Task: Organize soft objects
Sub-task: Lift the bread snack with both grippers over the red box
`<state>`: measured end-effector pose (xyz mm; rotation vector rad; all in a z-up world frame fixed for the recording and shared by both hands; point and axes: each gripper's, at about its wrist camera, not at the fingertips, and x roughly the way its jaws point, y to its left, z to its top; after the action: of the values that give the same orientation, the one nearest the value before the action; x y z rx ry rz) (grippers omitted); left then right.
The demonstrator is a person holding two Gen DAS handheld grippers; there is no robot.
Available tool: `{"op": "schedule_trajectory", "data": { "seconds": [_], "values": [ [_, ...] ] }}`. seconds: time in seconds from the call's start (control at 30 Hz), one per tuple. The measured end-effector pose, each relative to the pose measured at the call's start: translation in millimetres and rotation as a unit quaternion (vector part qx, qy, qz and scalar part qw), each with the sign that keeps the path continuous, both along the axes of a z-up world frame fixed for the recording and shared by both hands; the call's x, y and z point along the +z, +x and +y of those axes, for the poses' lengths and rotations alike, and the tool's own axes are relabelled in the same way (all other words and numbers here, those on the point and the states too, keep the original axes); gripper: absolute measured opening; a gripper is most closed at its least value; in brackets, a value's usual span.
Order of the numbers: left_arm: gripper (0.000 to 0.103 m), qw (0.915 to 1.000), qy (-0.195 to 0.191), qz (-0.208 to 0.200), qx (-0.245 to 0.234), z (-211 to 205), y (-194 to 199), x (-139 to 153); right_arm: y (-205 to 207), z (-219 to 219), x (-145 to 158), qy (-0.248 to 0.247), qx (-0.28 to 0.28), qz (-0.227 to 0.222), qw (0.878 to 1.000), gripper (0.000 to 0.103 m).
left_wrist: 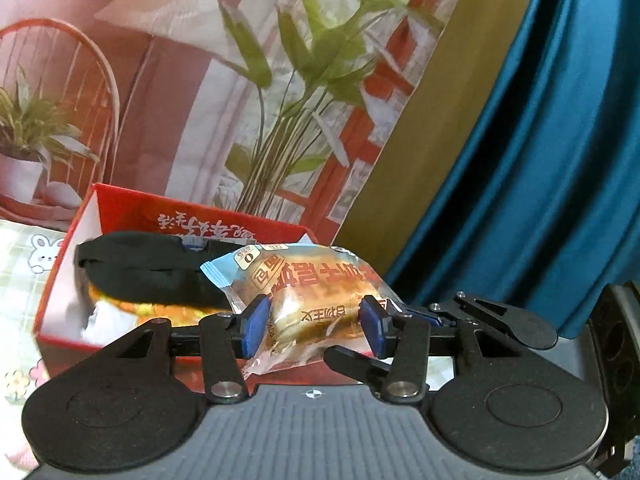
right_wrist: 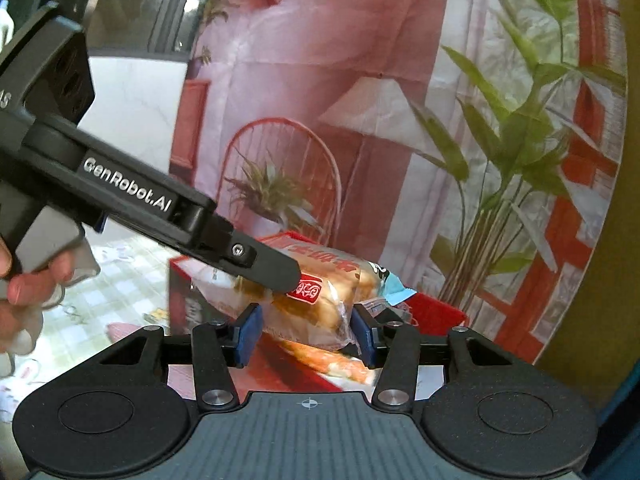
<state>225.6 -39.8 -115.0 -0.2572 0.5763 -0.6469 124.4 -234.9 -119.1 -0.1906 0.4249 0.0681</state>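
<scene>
left gripper [left_wrist: 316,322] – clamps bread packet [left_wrist: 308,280] | red box [left_wrist: 132,208] behind – black cloth [left_wrist: 148,268] inside

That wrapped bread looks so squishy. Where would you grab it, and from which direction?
Across the plump middle of the bread packet, from its long sides, as the left gripper and right gripper do now. The loaf fills out the bag there and gives gently, while the flat crimped end is thin film that would likely slip.
</scene>
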Motion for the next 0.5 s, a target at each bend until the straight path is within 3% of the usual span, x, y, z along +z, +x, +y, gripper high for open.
{"op": "schedule_trajectory", "data": {
  "seconds": [0.3,0.5],
  "values": [
    [0.054,0.9958,-0.008,0.092,-0.003,-28.4,71.0,-35.6,46.6,-42.1,-27.6,0.032,-0.049,0.059,0.997,0.043],
    [0.054,0.9963,0.015,0.085,0.007,-28.1,72.4,-43.9,35.2,-63.2,-22.1,0.049,-0.044,0.067,0.996,0.044]
  ]
}}
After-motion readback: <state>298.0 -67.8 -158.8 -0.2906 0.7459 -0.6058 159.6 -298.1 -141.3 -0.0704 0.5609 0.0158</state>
